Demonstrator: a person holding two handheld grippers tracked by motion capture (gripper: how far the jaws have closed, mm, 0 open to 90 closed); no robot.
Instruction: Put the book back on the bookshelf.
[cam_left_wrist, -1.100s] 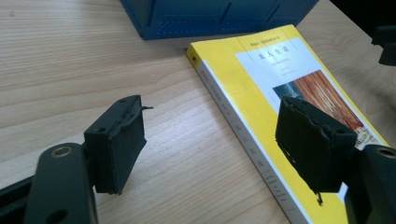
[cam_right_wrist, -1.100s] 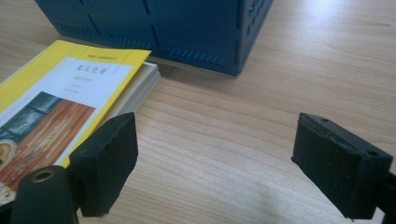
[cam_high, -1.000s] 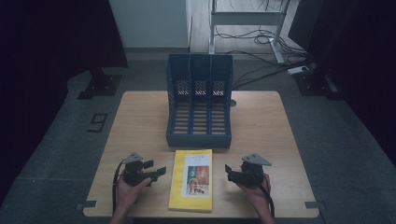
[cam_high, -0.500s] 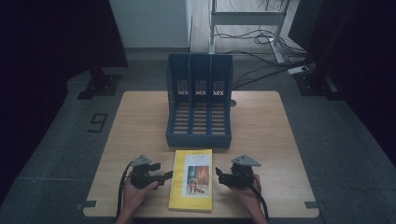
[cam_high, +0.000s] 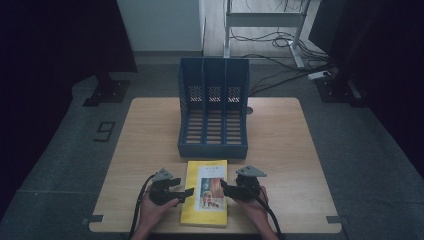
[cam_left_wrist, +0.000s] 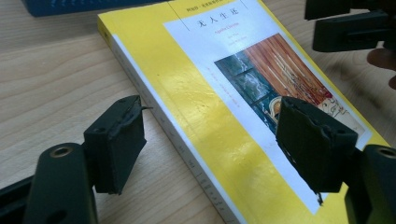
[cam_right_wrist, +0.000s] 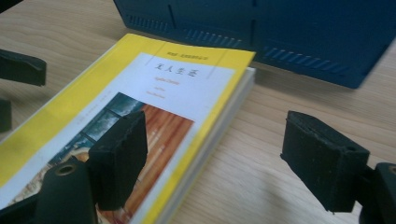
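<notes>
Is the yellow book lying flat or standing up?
Lying flat. The book rests cover up on the table, closed, in front of the blue file rack, not in any slot.

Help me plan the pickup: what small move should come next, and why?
Probably close both grippers on the yellow book: the left gripper and right gripper each straddle a long edge with open jaws, and the book lies flat.

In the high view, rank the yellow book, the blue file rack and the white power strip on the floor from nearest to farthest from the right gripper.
1. Yellow book: lying flat on the table right beside the right gripper, at its jaws.
2. Blue file rack: standing behind the book, mid-table.
3. White power strip: on the floor beyond the table's far right corner.
</notes>
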